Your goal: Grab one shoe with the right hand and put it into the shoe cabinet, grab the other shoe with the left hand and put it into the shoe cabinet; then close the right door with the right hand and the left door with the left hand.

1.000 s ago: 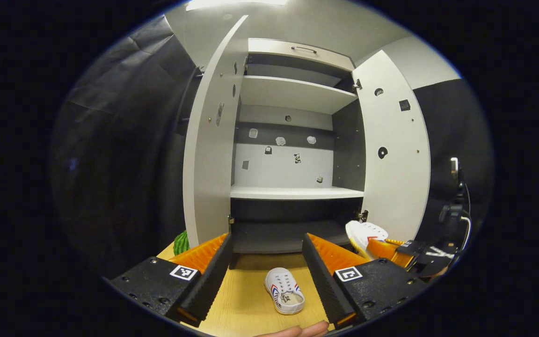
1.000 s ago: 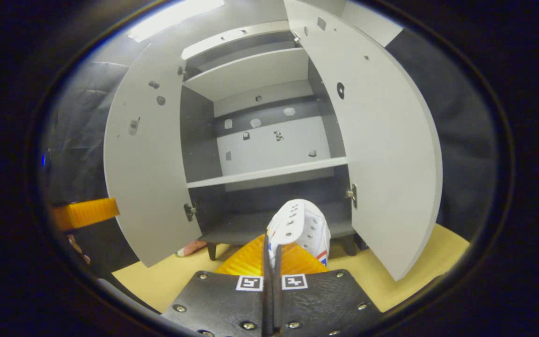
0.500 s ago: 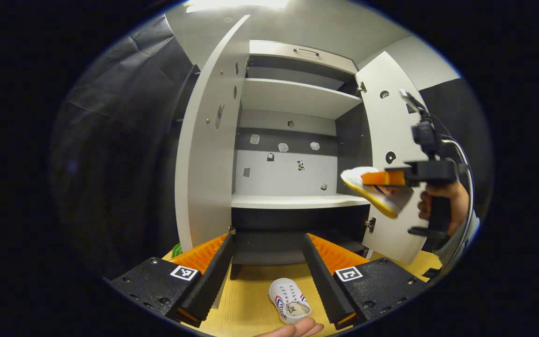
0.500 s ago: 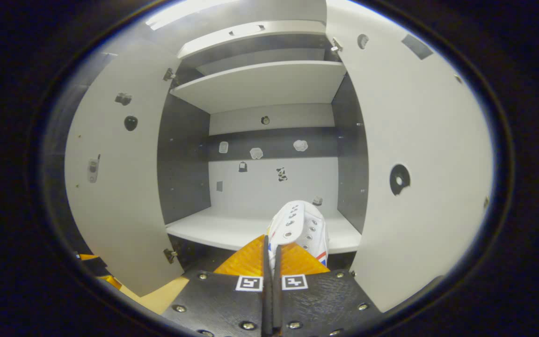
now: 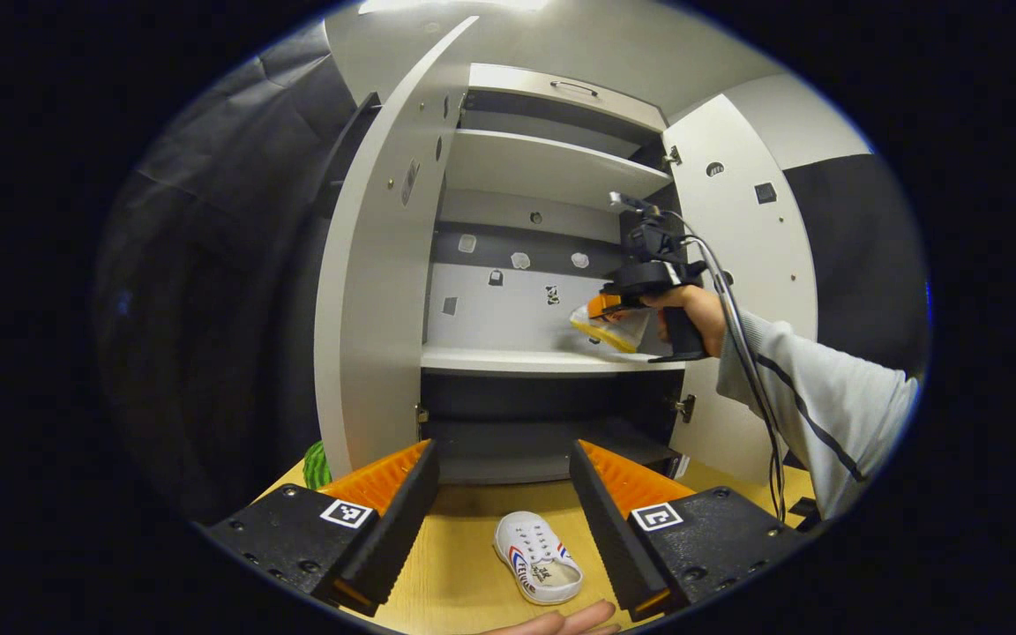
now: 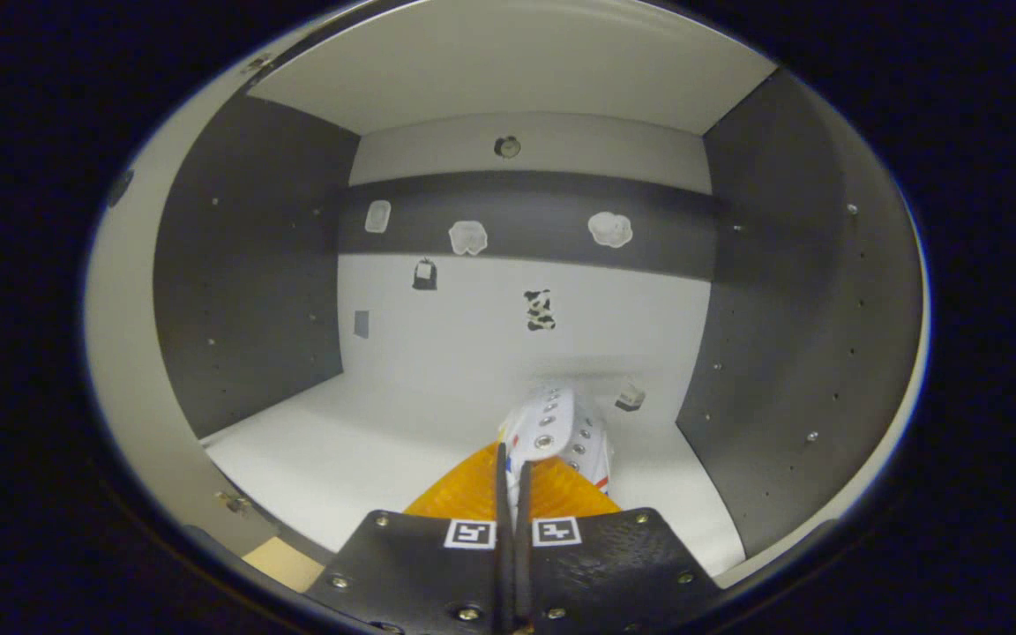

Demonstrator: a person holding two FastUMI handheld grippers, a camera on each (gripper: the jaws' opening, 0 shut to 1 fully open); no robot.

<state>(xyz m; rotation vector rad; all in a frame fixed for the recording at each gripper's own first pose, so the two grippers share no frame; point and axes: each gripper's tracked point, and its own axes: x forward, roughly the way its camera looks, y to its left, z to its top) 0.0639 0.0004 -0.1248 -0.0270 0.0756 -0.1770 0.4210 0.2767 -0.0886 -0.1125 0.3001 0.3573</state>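
The shoe cabinet (image 5: 552,265) stands with both doors swung wide. The right gripper (image 6: 512,494) pinches 1 white shoe (image 6: 561,432) inside the middle compartment, above its shelf (image 6: 367,459). The left gripper (image 5: 499,494) gapes wide above the second shoe (image 5: 539,557) on the wooden floor (image 5: 455,573).

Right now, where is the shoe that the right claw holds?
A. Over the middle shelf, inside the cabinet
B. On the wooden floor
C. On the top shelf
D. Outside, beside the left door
A: in the left gripper view the right claw holds the shoe just above the middle shelf, between the open doors.
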